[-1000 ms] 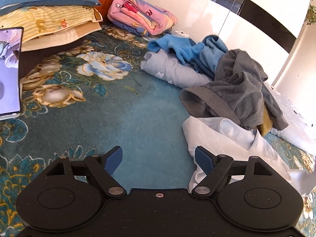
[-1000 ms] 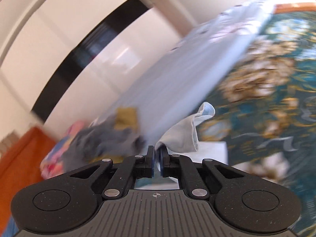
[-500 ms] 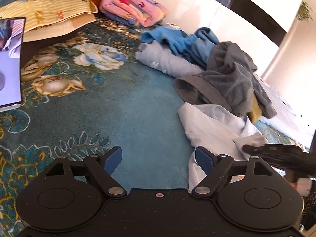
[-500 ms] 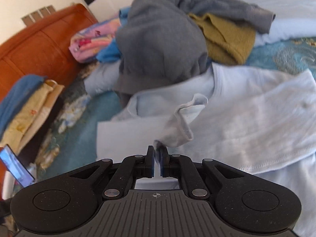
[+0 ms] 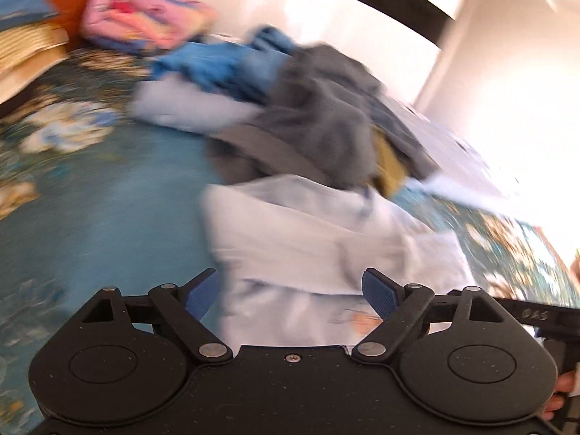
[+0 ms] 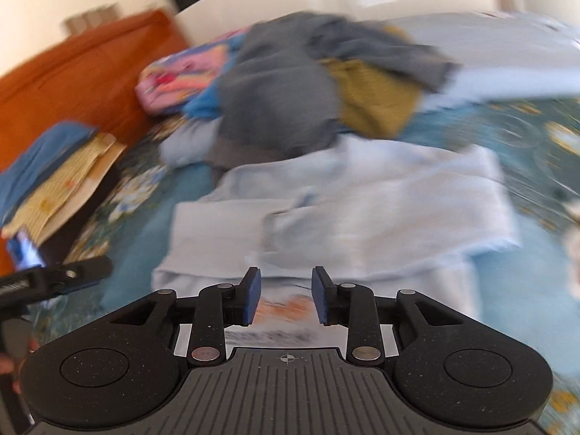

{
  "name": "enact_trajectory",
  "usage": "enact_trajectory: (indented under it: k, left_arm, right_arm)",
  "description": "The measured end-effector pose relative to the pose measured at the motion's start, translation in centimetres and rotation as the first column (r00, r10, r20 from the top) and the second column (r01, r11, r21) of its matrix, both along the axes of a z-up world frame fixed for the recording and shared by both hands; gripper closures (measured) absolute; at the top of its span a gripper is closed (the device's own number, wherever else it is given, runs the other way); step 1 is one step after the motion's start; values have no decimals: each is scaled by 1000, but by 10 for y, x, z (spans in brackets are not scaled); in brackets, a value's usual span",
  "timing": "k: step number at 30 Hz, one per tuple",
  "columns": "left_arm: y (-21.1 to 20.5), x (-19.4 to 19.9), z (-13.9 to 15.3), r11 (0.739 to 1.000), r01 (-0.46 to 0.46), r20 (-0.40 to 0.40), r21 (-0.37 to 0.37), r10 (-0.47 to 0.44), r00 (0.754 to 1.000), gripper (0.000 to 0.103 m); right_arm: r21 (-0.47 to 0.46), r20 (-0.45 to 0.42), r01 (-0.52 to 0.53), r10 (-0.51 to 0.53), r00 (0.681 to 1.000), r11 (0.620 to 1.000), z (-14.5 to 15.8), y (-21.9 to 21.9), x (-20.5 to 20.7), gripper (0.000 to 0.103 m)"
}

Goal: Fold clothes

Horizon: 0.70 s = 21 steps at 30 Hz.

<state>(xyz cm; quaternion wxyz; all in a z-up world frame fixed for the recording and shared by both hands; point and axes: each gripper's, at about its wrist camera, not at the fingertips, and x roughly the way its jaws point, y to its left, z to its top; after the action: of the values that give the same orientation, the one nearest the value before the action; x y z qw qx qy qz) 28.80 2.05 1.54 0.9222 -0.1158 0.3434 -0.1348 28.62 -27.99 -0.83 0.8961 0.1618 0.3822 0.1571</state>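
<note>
Both views blurred. My left gripper (image 5: 291,291) sits at the bottom of the left wrist view, jaws spread wide with nothing pinched; they have just been opening a bit further. The pale blue crumpled cotton shirt (image 5: 326,239) lies on the bed right ahead of it, filling the lower centre of the frame, its near edge running under the gap between the blue pads and past the right-hand pad.

My right gripper (image 6: 286,299) is at the bottom of the right wrist view, jaws partway apart and just been opening, empty. Same pale blue shirt (image 6: 380,210) spreads across the middle of that frame, its printed near part showing between and just beyond the pads; pads do not press it.

Teal floral bedspread (image 5: 94,195) takes the left half of the left view. Dark grey rumpled garment (image 5: 319,123) is heaped just behind the shirt, centre frame, with an olive-yellow cloth (image 5: 389,166) tucked at its right. Bright blue garment (image 5: 217,61) upper centre, pink patterned folded blanket (image 5: 145,18) upper left. In the right view the left gripper's black arm (image 6: 54,279) pokes in at the left edge.
</note>
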Motion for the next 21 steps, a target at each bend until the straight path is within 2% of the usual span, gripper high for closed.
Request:
enact_trajectory:
  k: [3,6,10,12,13,14,17,21]
  left_arm:
    - [-48,18,-1,993,105,21,55,-106,994,17]
    - [-96,32,-9,971,154,53,181,-166,985,15]
    - [-136,46,-29,929,161,57,334,-190,980,14]
    - [-145,51,-37,908,135,76,396,-179,981,17]
    - [-146,53,-40,904,125,75,408,-170,983,21]
    - [-144,56,-43,907,115,69,404,-156,985,30]
    - [-132,59,-43,927,71,69,367,-104,992,38]
    - [-113,58,-39,939,14,99,344,-51,994,51]
  right_arm:
    - [46,-4,100,-100,995,994,-1,-38,-17,74]
    - [74,-8,167,-167,986,983,-4,-63,-31,71]
    - [89,-20,212,-211,977,973,-12,-84,-43,70]
    - [90,-25,215,-214,977,972,-17,-89,-45,70]
    - [88,-27,217,-216,976,972,-19,-91,-45,70]
    - [85,-28,220,-218,976,972,-21,-93,-45,70]
    - [84,-28,233,-232,972,969,-25,-97,-46,69]
    - [100,-32,235,-233,972,967,-29,-97,-45,69]
